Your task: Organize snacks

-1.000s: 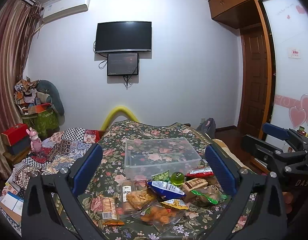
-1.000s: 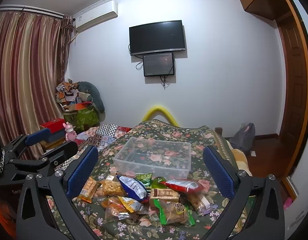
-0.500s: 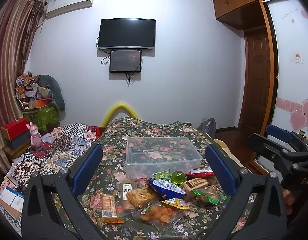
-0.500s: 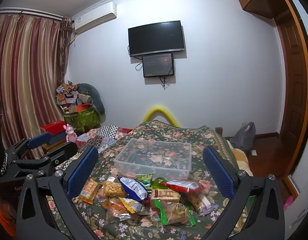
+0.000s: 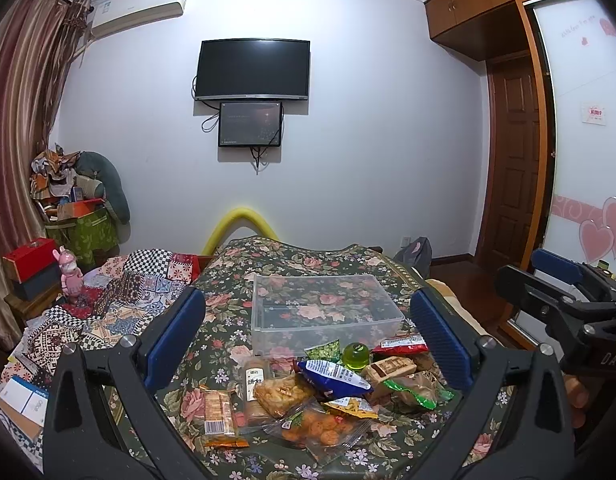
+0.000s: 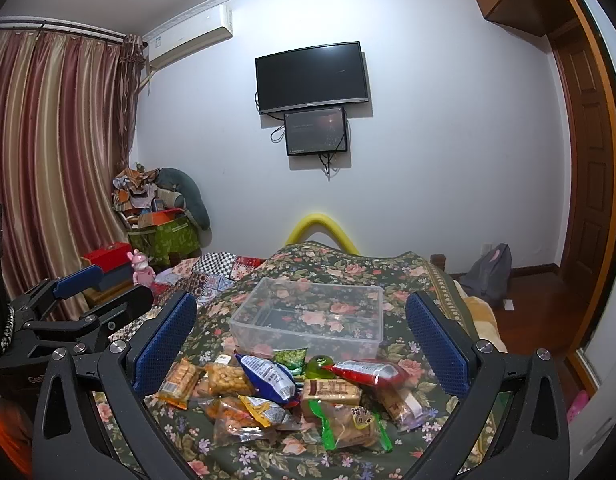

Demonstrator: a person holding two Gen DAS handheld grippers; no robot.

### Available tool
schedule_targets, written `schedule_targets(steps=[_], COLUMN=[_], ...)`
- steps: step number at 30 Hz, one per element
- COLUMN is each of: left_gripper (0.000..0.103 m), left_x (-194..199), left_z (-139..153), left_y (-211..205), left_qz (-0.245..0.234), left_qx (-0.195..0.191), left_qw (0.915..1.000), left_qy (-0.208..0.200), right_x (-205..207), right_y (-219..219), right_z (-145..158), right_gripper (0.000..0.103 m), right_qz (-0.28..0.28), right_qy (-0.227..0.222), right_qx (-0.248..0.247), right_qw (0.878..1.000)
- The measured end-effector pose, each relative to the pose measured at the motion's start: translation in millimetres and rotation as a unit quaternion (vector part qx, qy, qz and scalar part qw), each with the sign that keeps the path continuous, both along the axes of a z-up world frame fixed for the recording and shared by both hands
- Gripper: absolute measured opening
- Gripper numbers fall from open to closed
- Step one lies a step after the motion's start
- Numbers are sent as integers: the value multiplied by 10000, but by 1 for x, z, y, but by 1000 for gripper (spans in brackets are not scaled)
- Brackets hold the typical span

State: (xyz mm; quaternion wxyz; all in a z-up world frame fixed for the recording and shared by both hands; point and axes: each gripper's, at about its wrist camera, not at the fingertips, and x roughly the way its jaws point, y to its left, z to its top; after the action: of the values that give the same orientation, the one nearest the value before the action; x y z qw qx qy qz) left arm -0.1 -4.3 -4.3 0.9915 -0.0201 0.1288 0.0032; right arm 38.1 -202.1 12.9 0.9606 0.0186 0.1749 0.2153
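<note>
A pile of snack packets [image 5: 316,388] lies on the floral bedspread, in front of an empty clear plastic box [image 5: 324,312]. It includes a blue bag [image 5: 334,374], a red packet [image 5: 402,342], a green jelly cup [image 5: 356,356] and an orange biscuit pack [image 5: 217,412]. The right wrist view shows the pile [image 6: 291,392] and the box [image 6: 312,320] too. My left gripper [image 5: 308,344] is open and empty, above and short of the pile. My right gripper [image 6: 303,344] is open and empty, likewise held back from the pile.
The floral bedspread [image 5: 291,256] covers the bed. A patchwork quilt [image 5: 119,292] lies to the left. Boxes, a pink toy [image 5: 69,276] and a green bin [image 5: 83,232] stand at far left. A wardrobe door [image 5: 588,160] is on the right.
Both views tilt and shift slightly; the left gripper has edged up and a little left. Snacks and box have not moved. Both grippers stay open.
</note>
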Motion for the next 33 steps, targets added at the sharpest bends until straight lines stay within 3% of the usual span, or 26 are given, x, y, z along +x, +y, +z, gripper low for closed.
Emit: schedule_targets(steps=[23,33], left_gripper=[103,103], left_x=[0,6], left_z=[0,-9], left_y=[0,3], left_qz=[-3,-82], left_qx=[6,80], left_qw=[10000,9999], left_qy=[3,96], right_x=[-3,11], right_y=[0,-2], right_z=[0,-17], right_gripper=[103,103], right_qz=[14,-70], right_qy=[-56,221], right_qx=[61,-69], right_qw=[10000,9997])
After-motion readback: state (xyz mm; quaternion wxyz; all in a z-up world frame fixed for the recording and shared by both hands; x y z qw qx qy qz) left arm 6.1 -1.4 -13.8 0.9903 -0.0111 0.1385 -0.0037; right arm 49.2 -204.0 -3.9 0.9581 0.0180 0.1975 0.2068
